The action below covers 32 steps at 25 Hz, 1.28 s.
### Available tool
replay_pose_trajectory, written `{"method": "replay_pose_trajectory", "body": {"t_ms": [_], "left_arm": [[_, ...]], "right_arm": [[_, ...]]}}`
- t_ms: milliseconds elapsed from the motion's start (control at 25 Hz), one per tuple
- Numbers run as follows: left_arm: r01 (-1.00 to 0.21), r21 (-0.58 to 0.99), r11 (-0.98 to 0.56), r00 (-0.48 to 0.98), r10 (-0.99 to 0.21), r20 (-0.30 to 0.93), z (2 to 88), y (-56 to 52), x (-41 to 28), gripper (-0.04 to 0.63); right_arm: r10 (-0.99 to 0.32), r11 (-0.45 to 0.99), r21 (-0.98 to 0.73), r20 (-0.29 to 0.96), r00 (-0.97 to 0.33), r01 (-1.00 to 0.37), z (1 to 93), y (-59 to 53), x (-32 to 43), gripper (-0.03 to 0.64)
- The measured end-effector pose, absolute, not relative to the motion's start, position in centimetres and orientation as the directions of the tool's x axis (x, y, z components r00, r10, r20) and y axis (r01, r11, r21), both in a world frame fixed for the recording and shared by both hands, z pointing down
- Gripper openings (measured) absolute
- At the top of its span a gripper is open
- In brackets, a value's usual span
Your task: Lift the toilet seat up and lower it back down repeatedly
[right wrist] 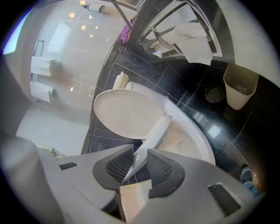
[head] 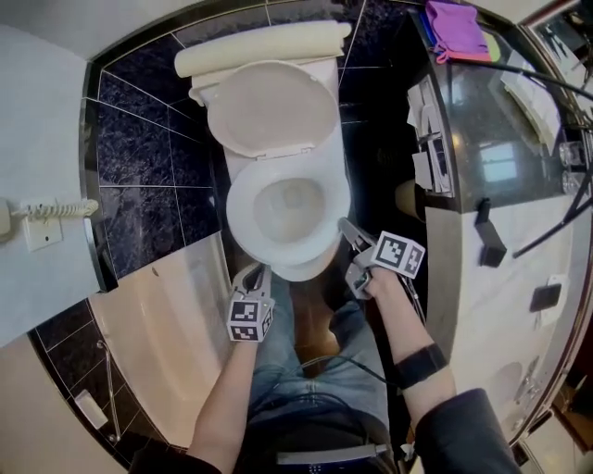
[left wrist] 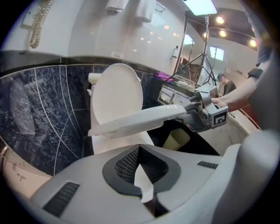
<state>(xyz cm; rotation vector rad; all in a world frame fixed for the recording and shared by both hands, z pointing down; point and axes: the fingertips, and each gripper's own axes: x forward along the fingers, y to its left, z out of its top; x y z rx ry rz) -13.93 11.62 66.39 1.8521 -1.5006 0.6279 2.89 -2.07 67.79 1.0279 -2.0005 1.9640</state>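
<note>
The white toilet (head: pixel 287 268) stands in front of me with its lid (head: pixel 271 106) upright against the tank. My right gripper (head: pixel 345 228) is shut on the front right edge of the toilet seat (head: pixel 239 218). The left gripper view shows the seat (left wrist: pixel 135 120) lifted at a slant off the bowl, hinged at the back, with the right gripper (left wrist: pixel 192 114) at its raised end. In the right gripper view the seat's thin edge (right wrist: pixel 155 133) runs between the pads of that gripper (right wrist: pixel 139 164). My left gripper (head: pixel 252 276) hovers by the bowl's front left, shut and holding nothing (left wrist: pixel 139 148).
A beige waste bin (right wrist: pixel 239 89) stands on the dark tiled floor right of the toilet, near a floor drain (right wrist: pixel 214 94). A counter (head: pixel 500 167) with a purple cloth (head: pixel 456 28) runs along the right. A bathtub (head: pixel 167 324) lies at the left, below a wall phone (head: pixel 37 218).
</note>
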Motion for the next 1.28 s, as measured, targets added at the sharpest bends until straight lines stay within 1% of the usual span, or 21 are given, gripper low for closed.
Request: {"method": "replay_pose_trajectory", "body": {"t_ms": [160,360,400,440,520,640,680,800,920,1080,1280], "left_arm": [[-0.970,0.233,-0.073,0.215,-0.705,0.675,64.6,7.6,-14.1,0.000],[-0.966,0.257,-0.031,0.200,-0.720,0.664,62.7,5.5,-14.8,0.000],[-0.967,0.255,-0.027,0.195,-0.725,0.661,62.4,5.0,-15.0,0.000],[-0.968,0.252,-0.023,0.188,-0.731,0.656,62.0,4.5,-15.2,0.000],[-0.970,0.243,-0.019,0.176,-0.747,0.642,61.3,3.1,-15.9,0.000],[-0.972,0.235,-0.024,0.168,-0.769,0.616,59.9,0.3,-16.7,0.000],[-0.972,0.232,-0.025,0.166,-0.775,0.610,59.4,-0.6,-17.1,0.000],[-0.977,0.210,-0.037,0.157,-0.790,0.593,58.2,-3.4,-18.0,0.000],[-0.983,0.169,-0.070,0.156,-0.803,0.576,57.3,-6.1,-19.0,0.000],[-0.987,0.134,-0.093,0.152,-0.820,0.552,56.5,-9.6,-20.2,0.000],[-0.990,0.104,-0.097,0.138,-0.838,0.528,56.0,-13.0,-21.4,0.000]], "right_arm": [[-0.366,-0.073,-0.818,0.554,-0.748,-0.570,66.6,-3.3,2.6,0.119],[-0.380,-0.045,-0.806,0.560,-0.737,-0.590,64.9,-4.9,2.0,0.121],[-0.380,-0.025,-0.806,0.554,-0.740,-0.591,64.3,-5.1,1.8,0.108],[-0.379,0.001,-0.805,0.549,-0.745,-0.593,63.5,-5.3,1.7,0.078],[-0.377,0.058,-0.793,0.545,-0.749,-0.606,62.2,-5.5,1.5,0.077],[-0.394,0.115,-0.770,0.545,-0.740,-0.628,60.4,-5.7,1.8,0.068],[-0.403,0.129,-0.758,0.549,-0.732,-0.639,59.8,-5.6,2.0,0.046],[-0.432,0.183,-0.713,0.560,-0.707,-0.677,57.9,-5.3,2.5,0.017],[-0.450,0.246,-0.668,0.563,-0.693,-0.702,56.2,-4.7,2.8,0.015],[-0.443,0.315,-0.616,0.578,-0.686,-0.722,55.2,-4.3,2.9,0.015],[-0.451,0.325,-0.597,0.584,-0.675,-0.734,54.7,-4.6,3.7,0.015]]}}
